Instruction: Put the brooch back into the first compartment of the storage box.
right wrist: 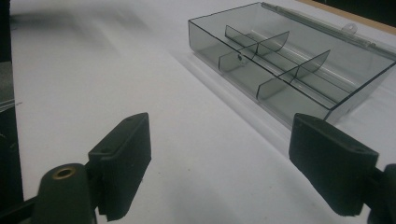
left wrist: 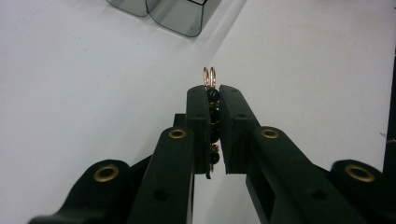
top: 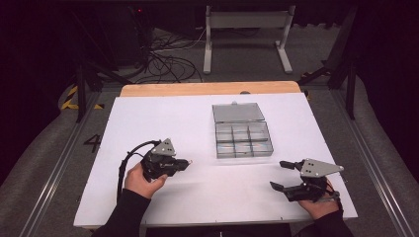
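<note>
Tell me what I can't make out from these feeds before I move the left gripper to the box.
- Beaded piece, left gripper view: the closed jaws cover most of it, so its full length and shape stay unknown.
- Same piece, high view: too small at the left gripper tip.
- Compartment box, high view: contents too small and glary to judge.
- Box, left gripper view: top edge cuts it off.
- Right gripper: open.
</note>
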Tool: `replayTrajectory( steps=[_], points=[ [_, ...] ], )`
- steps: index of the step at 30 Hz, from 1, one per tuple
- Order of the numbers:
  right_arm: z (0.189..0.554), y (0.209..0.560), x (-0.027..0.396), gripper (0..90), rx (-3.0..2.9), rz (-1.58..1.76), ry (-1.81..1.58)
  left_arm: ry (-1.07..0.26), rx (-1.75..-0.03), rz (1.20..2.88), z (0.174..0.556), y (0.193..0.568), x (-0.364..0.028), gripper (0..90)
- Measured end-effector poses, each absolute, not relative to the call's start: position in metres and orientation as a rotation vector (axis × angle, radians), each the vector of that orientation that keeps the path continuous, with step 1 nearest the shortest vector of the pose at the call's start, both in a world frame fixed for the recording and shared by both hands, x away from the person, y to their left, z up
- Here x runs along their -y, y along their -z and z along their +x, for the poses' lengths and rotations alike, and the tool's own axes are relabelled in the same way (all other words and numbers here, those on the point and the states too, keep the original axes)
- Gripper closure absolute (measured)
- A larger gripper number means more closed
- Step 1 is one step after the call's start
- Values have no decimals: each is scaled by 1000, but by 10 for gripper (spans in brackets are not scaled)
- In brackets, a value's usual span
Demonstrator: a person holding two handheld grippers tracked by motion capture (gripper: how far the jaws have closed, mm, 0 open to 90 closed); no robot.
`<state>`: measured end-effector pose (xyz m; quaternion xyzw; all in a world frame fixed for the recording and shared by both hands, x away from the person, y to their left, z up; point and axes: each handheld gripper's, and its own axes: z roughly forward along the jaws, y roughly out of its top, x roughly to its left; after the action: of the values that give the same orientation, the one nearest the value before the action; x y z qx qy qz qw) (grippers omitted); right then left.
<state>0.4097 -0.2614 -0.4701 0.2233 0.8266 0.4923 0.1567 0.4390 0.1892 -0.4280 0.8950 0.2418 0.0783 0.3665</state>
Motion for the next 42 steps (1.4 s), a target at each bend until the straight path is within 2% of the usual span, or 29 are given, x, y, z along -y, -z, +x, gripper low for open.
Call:
replayTrajectory(
  steps=[21, 42],
  points=[
    [410, 470, 261, 213, -2369, 640, -1405, -223, -639, 2282, 442, 414, -188, 833],
    [410, 471, 261, 213, -2370, 644, -1408, -222, -637, 2318, 471, 391, -161, 833]
  ],
)
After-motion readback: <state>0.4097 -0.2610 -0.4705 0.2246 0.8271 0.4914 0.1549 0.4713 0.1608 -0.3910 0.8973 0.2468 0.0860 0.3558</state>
